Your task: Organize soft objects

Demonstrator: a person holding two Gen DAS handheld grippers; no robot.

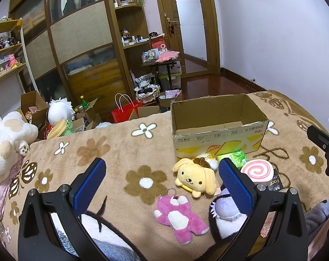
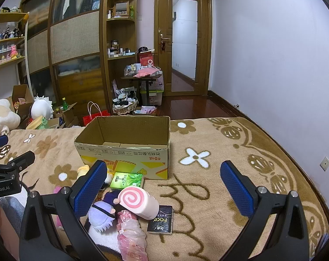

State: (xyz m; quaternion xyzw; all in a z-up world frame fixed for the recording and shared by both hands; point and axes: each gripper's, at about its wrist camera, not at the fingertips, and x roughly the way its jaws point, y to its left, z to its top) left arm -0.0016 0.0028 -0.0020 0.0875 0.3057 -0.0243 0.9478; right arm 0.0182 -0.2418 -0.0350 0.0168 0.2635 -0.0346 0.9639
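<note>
An empty open cardboard box (image 1: 218, 128) (image 2: 125, 148) stands on the floral blanket. In front of it lie a yellow dog plush (image 1: 194, 177), a pink bear plush (image 1: 179, 215), a purple-haired doll (image 1: 224, 206) (image 2: 102, 212), a pink swirl roll toy (image 1: 256, 170) (image 2: 138, 201), a green tissue pack (image 1: 236, 157) (image 2: 126, 180) and a black packet (image 2: 161, 219). My left gripper (image 1: 162, 182) hovers open above the plush toys. My right gripper (image 2: 163, 187) hovers open with the roll toy just inside its left finger. Both hold nothing.
A crinkled pink plastic bag (image 2: 131, 237) lies by the doll. A large white plush (image 1: 5, 143) sits at the bed's left edge. Beyond the bed are open boxes, a red bag (image 1: 125, 111), a wardrobe (image 1: 77, 43) and a door (image 2: 184, 43).
</note>
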